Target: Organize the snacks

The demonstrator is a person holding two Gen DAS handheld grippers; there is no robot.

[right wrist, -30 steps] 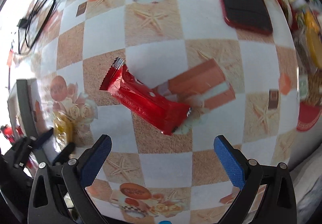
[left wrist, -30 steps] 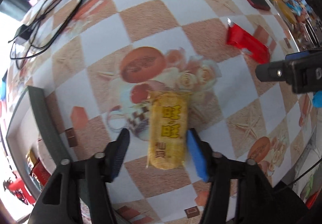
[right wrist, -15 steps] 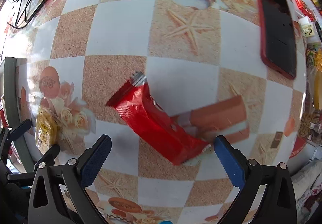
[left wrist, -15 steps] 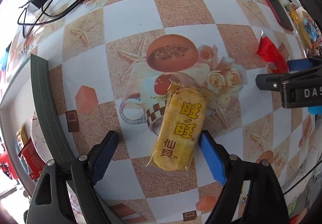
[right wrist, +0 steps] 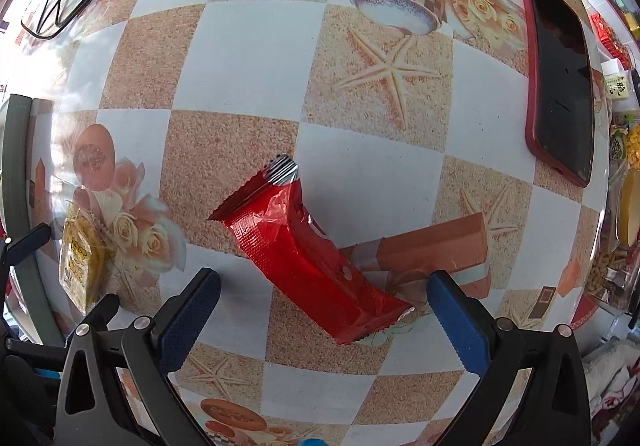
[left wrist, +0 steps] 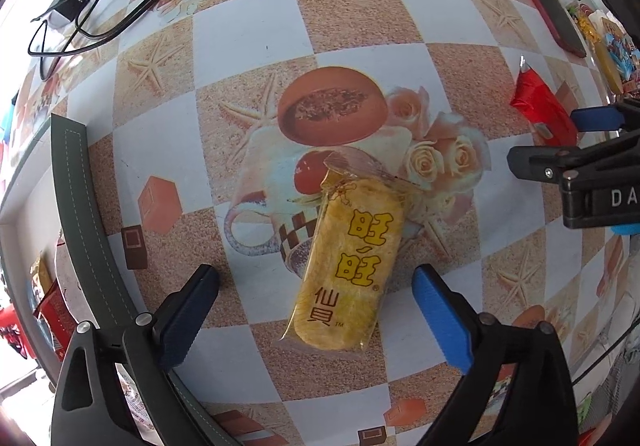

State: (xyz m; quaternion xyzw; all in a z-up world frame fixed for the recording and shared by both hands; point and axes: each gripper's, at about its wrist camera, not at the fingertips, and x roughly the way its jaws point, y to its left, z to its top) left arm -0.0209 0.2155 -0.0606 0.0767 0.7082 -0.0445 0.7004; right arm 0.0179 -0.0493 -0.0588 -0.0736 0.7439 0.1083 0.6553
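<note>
Left two-finger gripper with blue pads [left wrist: 316, 310]: jaws spread wide, wider than a second ago, holding nothing. Between its fingers, the yellow clear-wrapped rice cracker packet with bold yellow characters [left wrist: 349, 264], flat on the checkered tan-and-white tablecloth with cup, rose and starfish prints [left wrist: 344, 13], now tilted with its top end leaning right instead of lying straight. Nearer the right pad than the left, touching neither. Seen closer and more from above than before, with more of the dark grey stitched bin rim [left wrist: 80, 213] in sight at the left. Black cable loop [left wrist: 100, 1] at the far left corner.

Right two-finger gripper with blue pads [right wrist: 320, 310]: likewise wide open and empty, spread unchanged. Shiny red foil snack bar wrapper with a silver crimped end [right wrist: 304, 258] lying diagonally on the cloth, its lower end now reaching in between the pads, close to the right one, where a second ago it lay just ahead of them. Red-cased smartphone with black screen [right wrist: 560, 85] face up at the far right, larger in view than before.
</note>
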